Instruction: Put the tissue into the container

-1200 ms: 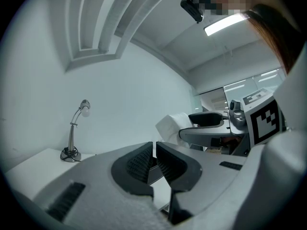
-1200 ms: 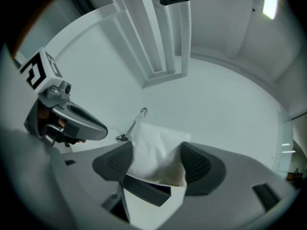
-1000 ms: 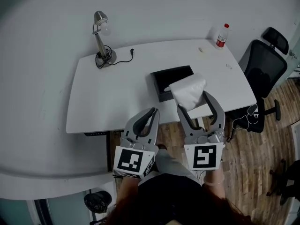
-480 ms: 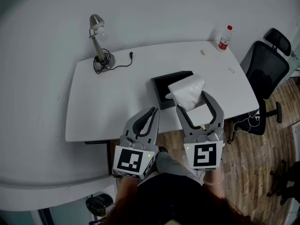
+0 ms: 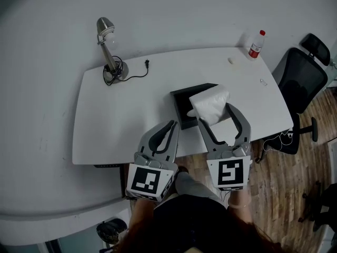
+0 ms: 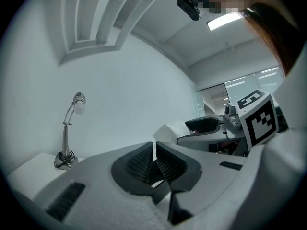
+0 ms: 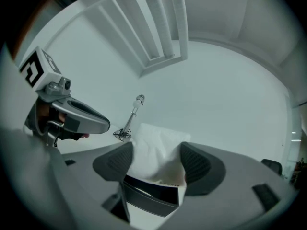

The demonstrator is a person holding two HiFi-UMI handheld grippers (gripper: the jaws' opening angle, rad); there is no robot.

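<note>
A white tissue pack is held between the jaws of my right gripper, which is shut on it above the near right part of the black container. In the right gripper view the tissue pack fills the gap of the right gripper, with the container's dark rim just below. My left gripper hovers at the table's near edge, left of the container, its pads pressed together with nothing held. The left gripper shows the same in its own view.
The white table carries a desk lamp with its cable at the back left, a red-capped bottle and a small item at the back right. A black office chair stands to the right on the wood floor.
The head view has drifted a little, so the table sits slightly lower and further right. Both grippers keep their poses, and the right one still holds the tissue pack.
</note>
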